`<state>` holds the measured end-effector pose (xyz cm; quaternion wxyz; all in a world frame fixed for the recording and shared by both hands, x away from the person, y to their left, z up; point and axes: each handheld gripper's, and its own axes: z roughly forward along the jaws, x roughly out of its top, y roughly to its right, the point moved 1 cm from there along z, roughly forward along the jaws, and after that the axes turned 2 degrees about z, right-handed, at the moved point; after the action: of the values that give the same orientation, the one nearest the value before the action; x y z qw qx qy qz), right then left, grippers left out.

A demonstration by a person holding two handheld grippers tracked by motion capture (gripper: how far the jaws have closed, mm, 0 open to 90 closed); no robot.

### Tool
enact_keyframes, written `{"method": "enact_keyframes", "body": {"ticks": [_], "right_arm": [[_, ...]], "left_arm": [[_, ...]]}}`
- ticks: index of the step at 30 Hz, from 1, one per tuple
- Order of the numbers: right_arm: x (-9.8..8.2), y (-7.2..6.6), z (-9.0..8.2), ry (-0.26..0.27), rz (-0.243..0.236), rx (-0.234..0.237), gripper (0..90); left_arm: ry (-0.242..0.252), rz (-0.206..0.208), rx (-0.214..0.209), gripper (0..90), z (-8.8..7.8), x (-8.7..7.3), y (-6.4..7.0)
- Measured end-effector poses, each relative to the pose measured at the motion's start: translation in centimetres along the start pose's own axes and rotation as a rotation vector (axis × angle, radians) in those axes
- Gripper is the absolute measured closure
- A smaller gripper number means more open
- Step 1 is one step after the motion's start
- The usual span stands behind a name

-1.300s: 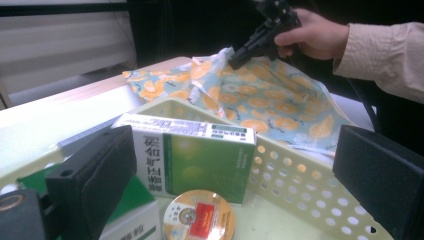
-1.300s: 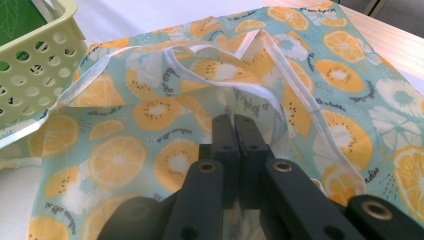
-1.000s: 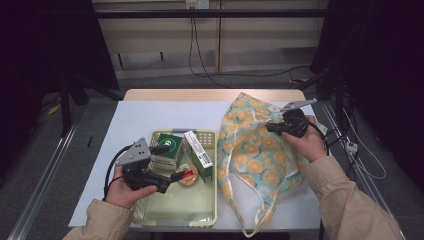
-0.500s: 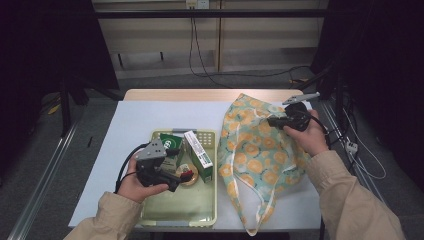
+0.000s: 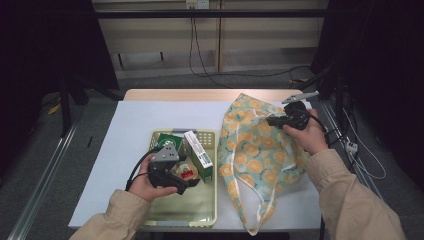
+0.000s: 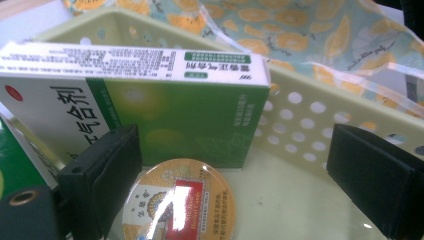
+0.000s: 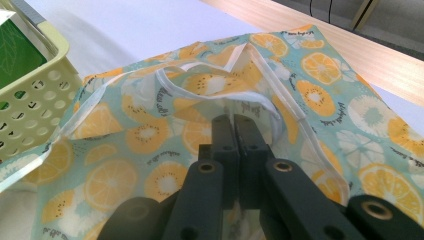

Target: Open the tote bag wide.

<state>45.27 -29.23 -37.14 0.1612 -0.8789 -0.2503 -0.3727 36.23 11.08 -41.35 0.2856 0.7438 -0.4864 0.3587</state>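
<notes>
The left gripper (image 5: 186, 179) now sits lower and nearer in the basket (image 5: 205, 216) than it did a second ago, when it hung over the far part of the basket's load. Its jaws stand wide apart with nothing pressed between them. In the left gripper view the left gripper (image 6: 240, 185) brackets a small round tin (image 6: 179, 202) with a gold-and-red lid, which lies flat on the basket floor just in front of a green and white box (image 6: 150, 95). The tin lies closer to one jaw than to the other, and neither pad presses on it.

The right gripper (image 5: 272, 120) has barely shifted over the same second. Its jaws are together, pinched on the white-trimmed rim of the fruit-print bag (image 5: 255, 155), as the right gripper view shows at the right gripper (image 7: 234, 125). The bag (image 7: 150, 135) lies on the table (image 5: 130, 130) just right of the basket, its mouth lifted a little at the far right.

Judgement: the work in hand is moving items from basket to bag. The descent of the left gripper marks the end of the approach; the tin is the likely pick. The next move calls for centring on the tin and closing. The box standing just beside it could be nudged.
</notes>
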Motion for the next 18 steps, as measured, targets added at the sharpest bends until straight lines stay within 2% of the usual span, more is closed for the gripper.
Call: {"method": "enact_keyframes", "body": {"ticks": [4, 11, 18], "right_arm": [[0.0, 0.3, 0.1, -0.001, 0.004, -0.006, 89.3], [-0.2, 1.1, 0.4, 0.015, 0.045, -0.011, 89.4], [0.1, 0.7, 0.5, 0.016, 0.024, -0.007, 89.4]], "left_arm": [[-0.015, -0.006, 0.008, 7.6, 0.6, -0.4, -0.4], [-0.036, 0.027, 0.007, 9.8, 1.1, -0.5, -0.5], [-0.050, 0.061, 0.011, 10.8, 1.1, -0.6, -0.5]]}}
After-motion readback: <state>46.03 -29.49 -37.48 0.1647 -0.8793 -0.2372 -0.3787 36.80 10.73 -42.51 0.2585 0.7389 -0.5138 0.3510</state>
